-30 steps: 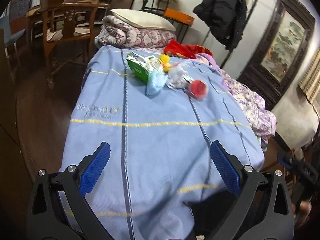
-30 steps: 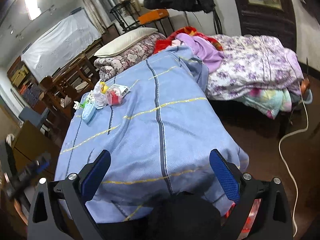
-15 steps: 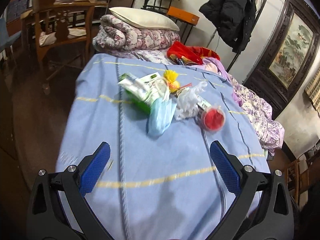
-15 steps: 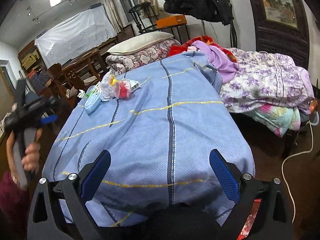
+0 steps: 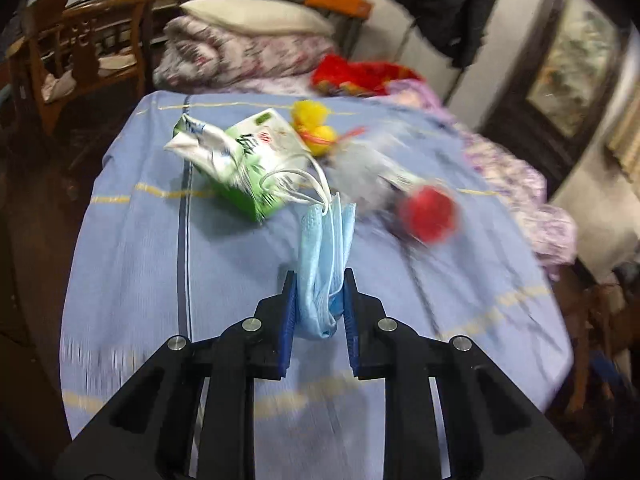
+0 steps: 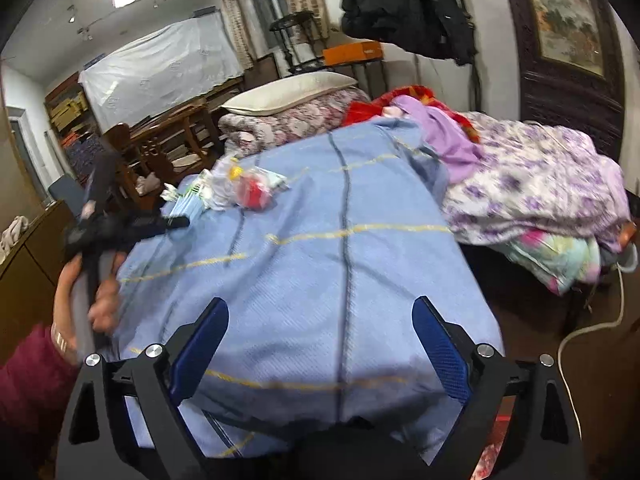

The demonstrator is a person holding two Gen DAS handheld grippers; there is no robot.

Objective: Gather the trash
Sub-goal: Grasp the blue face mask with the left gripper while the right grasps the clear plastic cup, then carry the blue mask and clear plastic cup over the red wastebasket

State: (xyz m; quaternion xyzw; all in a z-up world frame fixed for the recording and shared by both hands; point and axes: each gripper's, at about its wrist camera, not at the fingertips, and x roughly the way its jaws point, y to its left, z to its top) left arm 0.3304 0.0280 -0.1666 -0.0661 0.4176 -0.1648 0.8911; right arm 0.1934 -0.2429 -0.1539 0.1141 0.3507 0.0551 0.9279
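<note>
Blue face mask [image 5: 326, 268], folded, lies at the near edge of the trash cluster on the blue blanket [image 5: 224, 288] covering the bed. Left gripper [image 5: 320, 300] has just been closing and its blue pads now pinch the mask's lower folds between them; the upper part of the mask stands up out of the grip, white ear loops trailing back onto the green-and-white carton [image 5: 240, 160]. Behind the carton: a yellow pom-like item [image 5: 312, 124], crumpled clear plastic [image 5: 372, 172], and a red round piece [image 5: 428, 214], all blurred, close together, some touching. Right gripper [image 6: 320, 344] hovers over the near end of the bed, jaws spread wide with nothing between them, though they have just drawn in slightly; well apart from the pile. Seen from the right wrist, the person's hand [image 6: 100, 300] grips the left tool's handle at the bed's side. Step in hand, as judged: first pick, mask secured. No bin or bag visible in either view, so drop point unknown. Next move likely calls for a clean lift, watching that the ear loops do not drag the carton along.
</note>
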